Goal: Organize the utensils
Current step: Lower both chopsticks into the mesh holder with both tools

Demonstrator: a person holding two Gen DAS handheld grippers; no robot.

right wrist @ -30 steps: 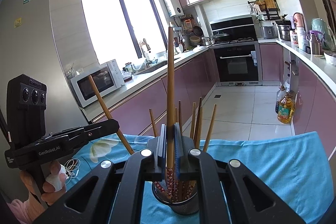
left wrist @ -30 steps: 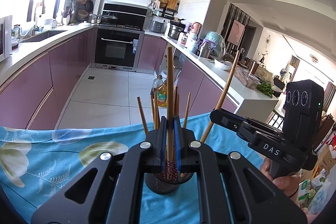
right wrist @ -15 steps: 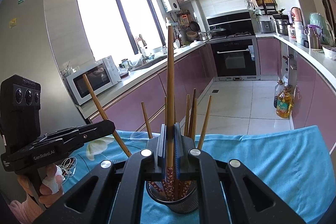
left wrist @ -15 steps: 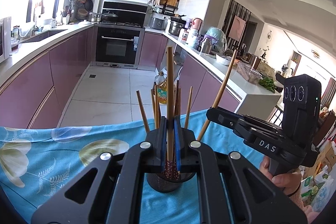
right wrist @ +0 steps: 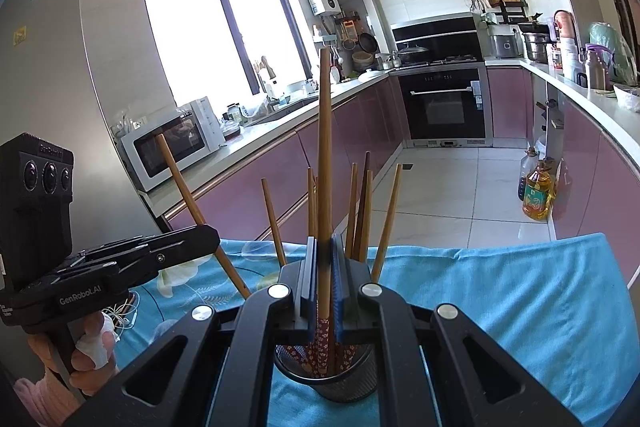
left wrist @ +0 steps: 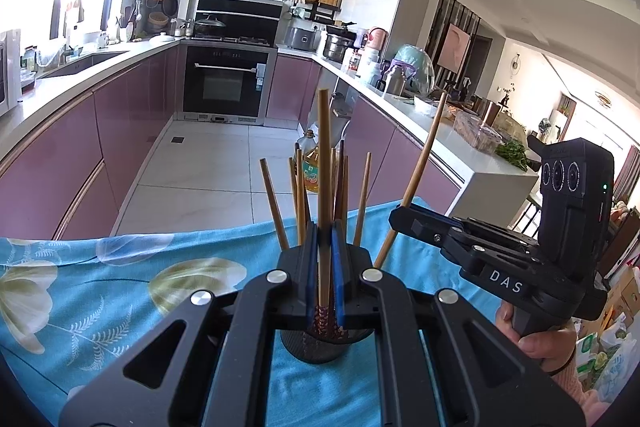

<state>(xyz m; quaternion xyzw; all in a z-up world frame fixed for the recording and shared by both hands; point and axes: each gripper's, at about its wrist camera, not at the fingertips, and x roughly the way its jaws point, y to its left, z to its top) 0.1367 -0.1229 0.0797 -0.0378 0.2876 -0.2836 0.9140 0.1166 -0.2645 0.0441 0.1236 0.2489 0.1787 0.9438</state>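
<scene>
A black mesh cup (left wrist: 320, 349) (right wrist: 332, 377) stands on the blue floral cloth (left wrist: 120, 287) and holds several wooden chopsticks (left wrist: 274, 203) with patterned red ends. My left gripper (left wrist: 324, 267) hangs right above the cup, shut on one upright chopstick (left wrist: 324, 167) whose patterned end dips to the cup's mouth. My right gripper (right wrist: 325, 275), also over the cup, is shut on another chopstick (right wrist: 325, 147) whose lower end reaches inside. Each gripper shows in the other's view, the right gripper (left wrist: 400, 223) and the left gripper (right wrist: 200, 239), with its stick slanting.
The cloth's far edge (right wrist: 520, 247) drops to a tiled kitchen floor. Oil bottles (right wrist: 538, 195) stand on the floor by the purple cabinets. A microwave (right wrist: 172, 143) sits on the left counter. A person's hand (left wrist: 540, 339) grips the right handle.
</scene>
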